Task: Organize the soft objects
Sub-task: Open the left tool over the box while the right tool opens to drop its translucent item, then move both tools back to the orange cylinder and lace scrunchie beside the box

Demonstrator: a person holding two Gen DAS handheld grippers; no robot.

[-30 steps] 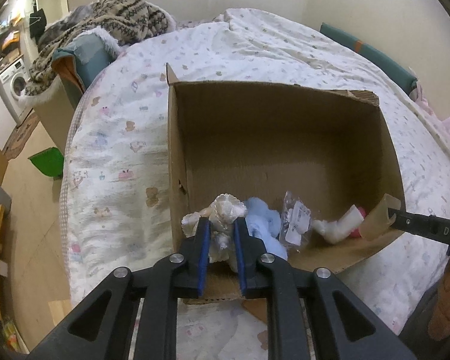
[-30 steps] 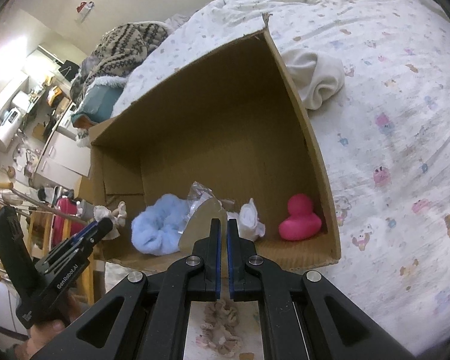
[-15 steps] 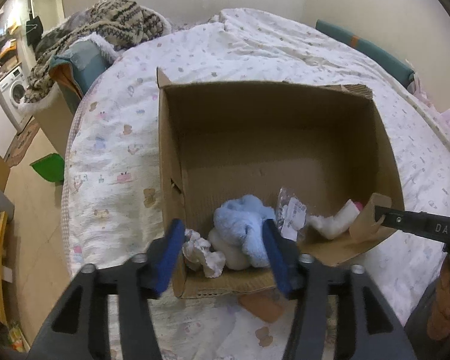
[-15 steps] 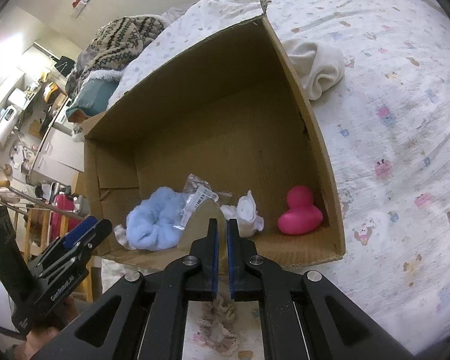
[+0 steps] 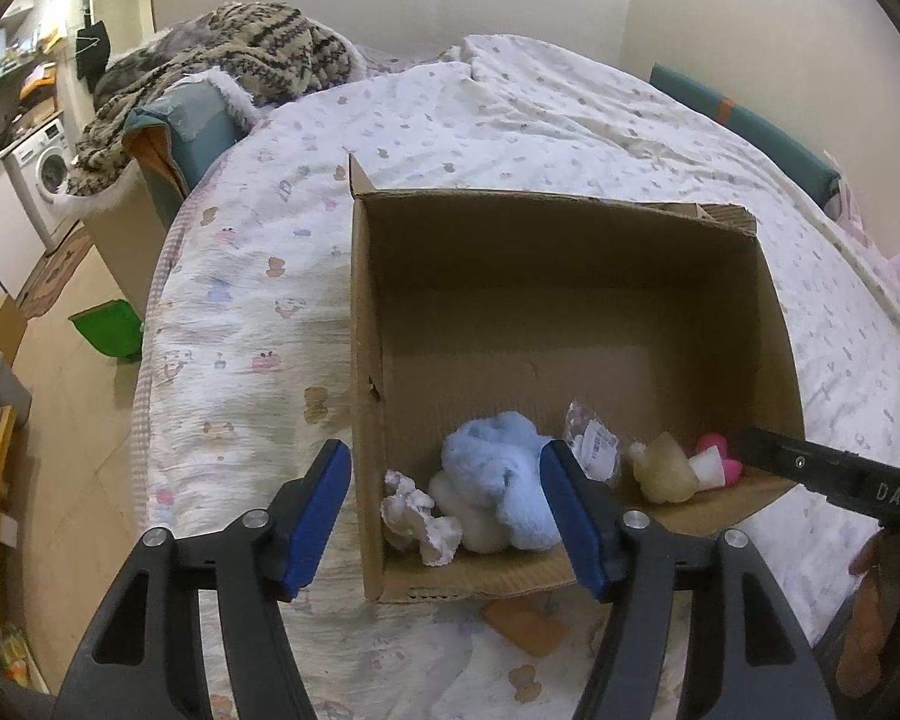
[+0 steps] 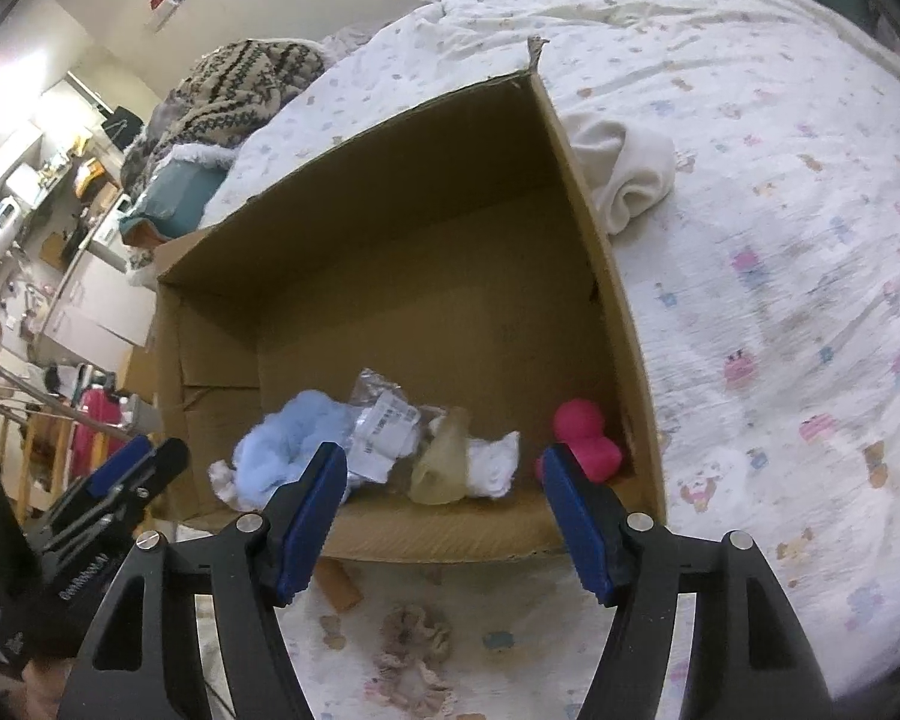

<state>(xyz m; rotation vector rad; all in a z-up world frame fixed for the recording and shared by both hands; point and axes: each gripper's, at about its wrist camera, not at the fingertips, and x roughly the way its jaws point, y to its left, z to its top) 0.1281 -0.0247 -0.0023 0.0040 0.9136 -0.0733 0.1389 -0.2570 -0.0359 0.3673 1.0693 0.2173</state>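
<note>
Beige scrunchie (image 6: 413,654) outside the cardboard box (image 6: 600,276) shows only rightward.

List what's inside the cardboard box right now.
Inside the cardboard box: blue plush, plastic packet, yellowish piece, white cloth, pink duck, white scrunchie. Anything beneath them is hidden.

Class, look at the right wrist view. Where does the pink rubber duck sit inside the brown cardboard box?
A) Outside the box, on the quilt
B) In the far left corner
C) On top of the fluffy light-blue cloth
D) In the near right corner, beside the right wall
D: the pink rubber duck sits on the floor of the brown cardboard box, tucked by its right wall near the front edge, apart from the fluffy light-blue cloth.
</note>
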